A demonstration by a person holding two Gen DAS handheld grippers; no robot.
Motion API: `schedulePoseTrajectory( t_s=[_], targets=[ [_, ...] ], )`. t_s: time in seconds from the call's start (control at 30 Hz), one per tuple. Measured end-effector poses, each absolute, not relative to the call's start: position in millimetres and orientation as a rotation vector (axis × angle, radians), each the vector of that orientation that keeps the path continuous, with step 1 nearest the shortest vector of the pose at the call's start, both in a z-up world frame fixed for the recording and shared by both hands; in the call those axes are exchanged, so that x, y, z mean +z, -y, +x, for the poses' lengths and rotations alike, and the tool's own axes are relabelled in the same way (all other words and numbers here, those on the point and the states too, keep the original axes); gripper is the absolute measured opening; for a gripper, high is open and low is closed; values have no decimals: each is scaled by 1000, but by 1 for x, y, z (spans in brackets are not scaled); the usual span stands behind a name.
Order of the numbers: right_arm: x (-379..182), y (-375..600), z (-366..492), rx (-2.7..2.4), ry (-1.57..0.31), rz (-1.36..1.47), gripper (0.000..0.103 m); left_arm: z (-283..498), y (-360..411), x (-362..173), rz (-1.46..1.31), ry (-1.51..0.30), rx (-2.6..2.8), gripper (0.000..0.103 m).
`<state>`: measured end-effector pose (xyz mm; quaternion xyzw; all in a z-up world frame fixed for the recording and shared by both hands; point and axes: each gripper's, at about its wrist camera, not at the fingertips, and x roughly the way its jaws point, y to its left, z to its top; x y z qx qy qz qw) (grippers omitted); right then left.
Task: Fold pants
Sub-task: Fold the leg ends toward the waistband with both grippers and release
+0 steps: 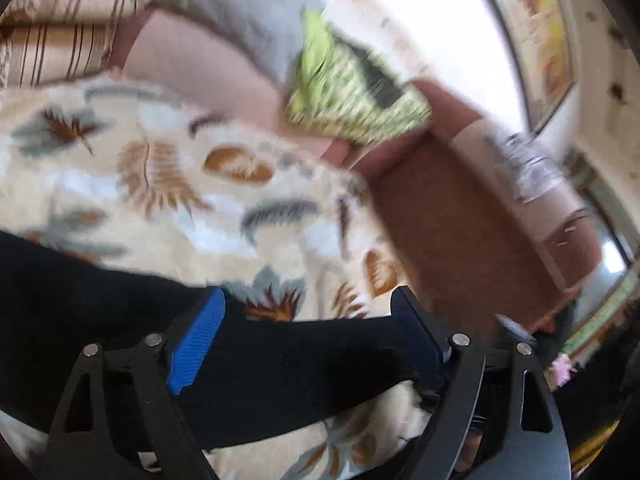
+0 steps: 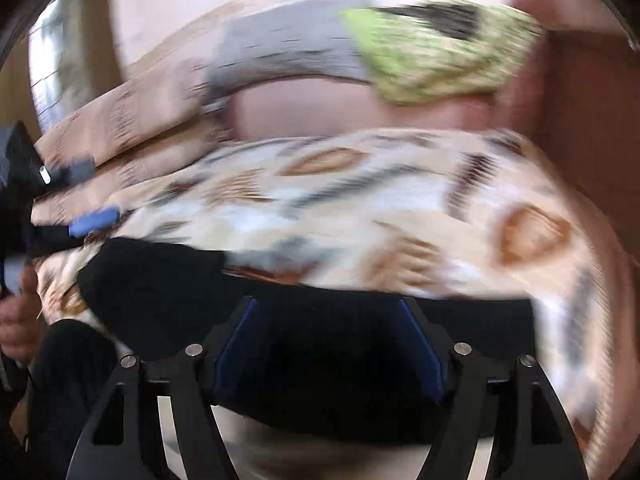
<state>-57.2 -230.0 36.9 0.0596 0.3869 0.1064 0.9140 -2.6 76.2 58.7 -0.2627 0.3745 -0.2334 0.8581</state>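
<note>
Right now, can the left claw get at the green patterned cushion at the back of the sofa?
Probably not yet. The left claw stands open with the black pants lying between its fingers, low over the leaf-print blanket. The green cushion lies well beyond; nothing blocks it except distance.

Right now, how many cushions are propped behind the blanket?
2. A grey cushion leans on the sofa back, left of a green patterned cushion that overlaps its right end. Both views are blurred, so more may be hidden off-frame.
</note>
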Motion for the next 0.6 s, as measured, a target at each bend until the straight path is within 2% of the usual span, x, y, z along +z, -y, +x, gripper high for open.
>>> schedulePoseTrajectory(
  t_s=[0.1, 0.17, 0.27, 0.33, 0.43, 0.6],
  targets=[
    [8, 261, -62, 189, -907, 201, 73, 14, -44, 20, -512, -930, -381, 85],
    [2, 266, -67, 222, -869, 204, 73, 17, -32, -4, -478, -969, -304, 85],
    [1, 258, -72, 240, -848, 151, 78, 4, -19, -6, -343, -896, -289, 85],
    [0, 250, -76, 236, -848, 93, 85, -1, -8, -5, -242, -896, -266, 85],
    [2, 236, -68, 201, -875, 50, 91, -3, 0, -8, -171, -881, -262, 90],
    [0, 235, -65, 188, -862, 86, 97, -3, 6, -12, -157, -886, -292, 103]
  ],
)
